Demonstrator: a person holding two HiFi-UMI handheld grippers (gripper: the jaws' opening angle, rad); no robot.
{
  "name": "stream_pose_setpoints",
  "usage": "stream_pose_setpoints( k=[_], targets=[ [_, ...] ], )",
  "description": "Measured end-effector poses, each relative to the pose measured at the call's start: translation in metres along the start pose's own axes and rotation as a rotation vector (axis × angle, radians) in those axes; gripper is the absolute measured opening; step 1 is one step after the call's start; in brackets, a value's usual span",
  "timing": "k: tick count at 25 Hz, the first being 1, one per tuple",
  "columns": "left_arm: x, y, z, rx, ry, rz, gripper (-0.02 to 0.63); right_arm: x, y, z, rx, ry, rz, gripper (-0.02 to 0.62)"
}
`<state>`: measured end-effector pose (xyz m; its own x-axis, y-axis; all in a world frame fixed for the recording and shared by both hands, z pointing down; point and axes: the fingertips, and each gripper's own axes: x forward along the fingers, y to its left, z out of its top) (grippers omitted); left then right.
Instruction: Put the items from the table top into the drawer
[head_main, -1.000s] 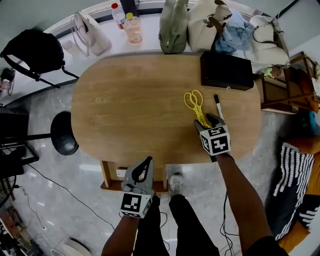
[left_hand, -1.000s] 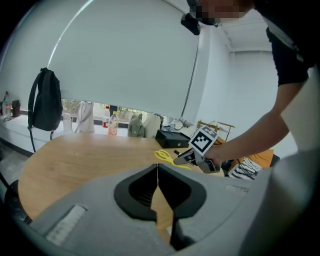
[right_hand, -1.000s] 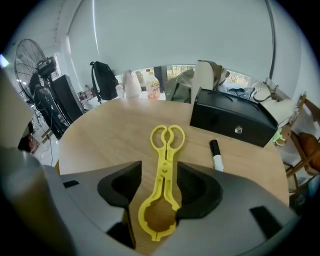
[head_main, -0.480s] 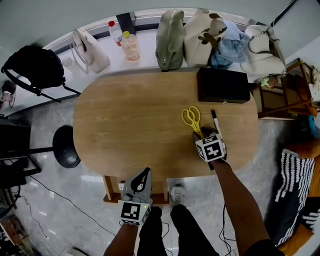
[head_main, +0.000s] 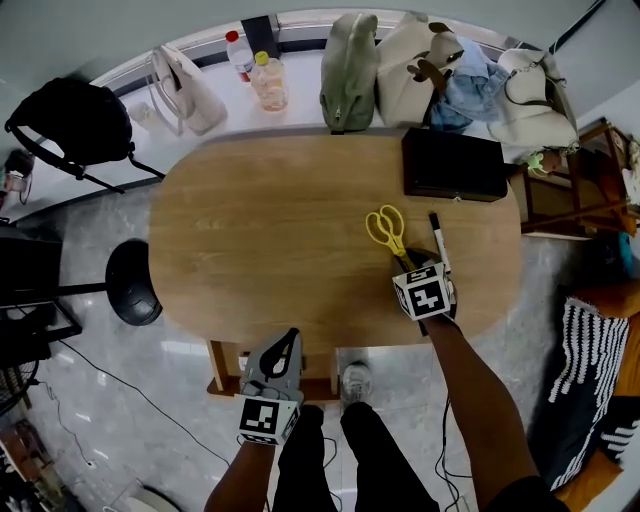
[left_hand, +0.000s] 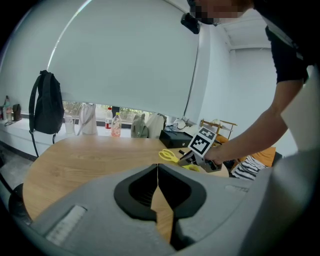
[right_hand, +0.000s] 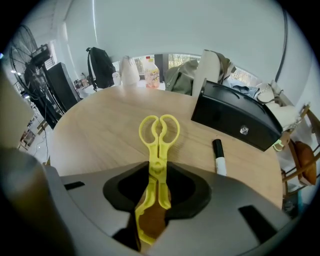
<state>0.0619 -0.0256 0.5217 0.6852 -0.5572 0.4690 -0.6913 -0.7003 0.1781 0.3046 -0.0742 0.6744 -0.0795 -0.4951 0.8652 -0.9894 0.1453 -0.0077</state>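
1. Head view: the right gripper (head_main: 405, 262) is tipping steeply down onto the wooden table (head_main: 260, 230). Its tips are sitting over the leg end of the yellow tongs (head_main: 385, 225), and the ring handles are pointing away from it. A black-capped marker (head_main: 437, 235) is lying just beside that gripper on its right, apart from the tongs. The black drawer box (head_main: 452, 165) is sitting well beyond the tips, at the table's far edge and looking closed. The left gripper (head_main: 290, 340) is hovering off the table's near edge, well apart from all of that.

2. Left gripper view: the left jaws are sitting together, touching at the tips, with nothing between them, just bare tabletop showing through the small gap below. Ahead and to the right, the other gripper is bending over the tongs, with the black box further behind it.

3. Right gripper view: the right jaws have just been closing and are now pinching the two yellow legs of the tongs between them, only partway open because the tongs are filling the gap. The tongs are still lying on the table, handles straight ahead of the jaws. The marker is lying ahead to the right, and the black box is sitting beyond it.
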Motion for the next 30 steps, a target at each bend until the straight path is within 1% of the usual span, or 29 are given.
stream_pose_setpoints(
  k=[6, 13, 18, 24, 30],
  targets=[
    [-0.015, 0.009, -0.008, 0.004, 0.002, 0.025, 0.018, -0.022, 0.023, 0.016, -0.044, -0.072, 0.013, 0.106],
    [-0.035, 0.016, -0.012, -0.005, -0.017, 0.065, 0.018, -0.063, 0.071, 0.038, -0.128, -0.167, 0.051, 0.106],
    [-0.055, 0.023, -0.022, -0.035, -0.031, 0.101, 0.018, -0.086, 0.121, 0.039, -0.184, -0.189, 0.099, 0.106],
    [-0.091, 0.041, -0.036, -0.067, -0.044, 0.163, 0.018, -0.104, 0.188, 0.032, -0.315, -0.208, 0.155, 0.106],
    [-0.131, 0.064, -0.061, -0.099, -0.044, 0.237, 0.018, -0.113, 0.257, 0.019, -0.437, -0.222, 0.231, 0.107]
  ],
)
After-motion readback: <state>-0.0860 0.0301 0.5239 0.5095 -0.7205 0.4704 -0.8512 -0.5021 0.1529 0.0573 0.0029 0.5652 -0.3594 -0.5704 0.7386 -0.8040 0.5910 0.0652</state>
